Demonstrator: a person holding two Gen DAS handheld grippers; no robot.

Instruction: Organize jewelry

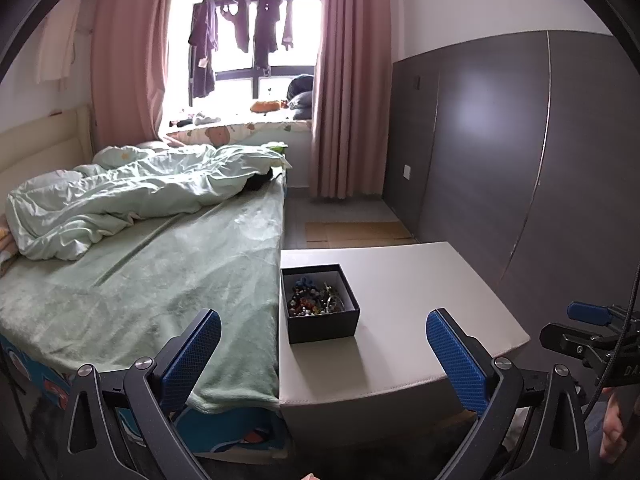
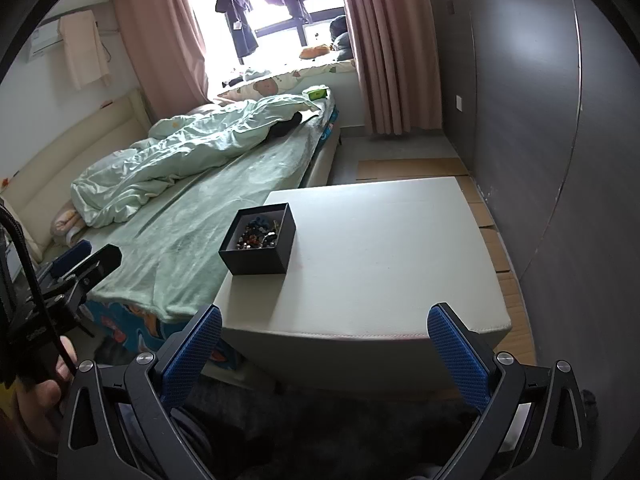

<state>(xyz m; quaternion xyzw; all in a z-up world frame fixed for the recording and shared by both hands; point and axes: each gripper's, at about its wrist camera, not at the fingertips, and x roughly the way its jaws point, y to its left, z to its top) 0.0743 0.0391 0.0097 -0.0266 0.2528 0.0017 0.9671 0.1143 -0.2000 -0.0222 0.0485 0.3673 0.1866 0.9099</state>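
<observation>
A black open box [image 1: 320,322] stands on the left part of a white low table [image 1: 420,300], next to the bed. A tangle of beaded jewelry [image 1: 316,298] fills it. The box also shows in the right wrist view [image 2: 258,258], with the jewelry [image 2: 256,234] inside. My left gripper [image 1: 322,354] is open and empty, held near the table's front edge, short of the box. My right gripper [image 2: 324,350] is open and empty, in front of the table's near edge. Each gripper appears at the side of the other's view: the right one [image 1: 588,328], the left one [image 2: 80,264].
A bed [image 1: 140,280] with a green sheet and a rumpled duvet [image 1: 132,196] touches the table's left side. A dark grey wardrobe [image 1: 520,152] runs along the right. Cardboard sheets [image 2: 408,166] lie on the floor beyond the table. Pink curtains [image 1: 348,80] frame the window.
</observation>
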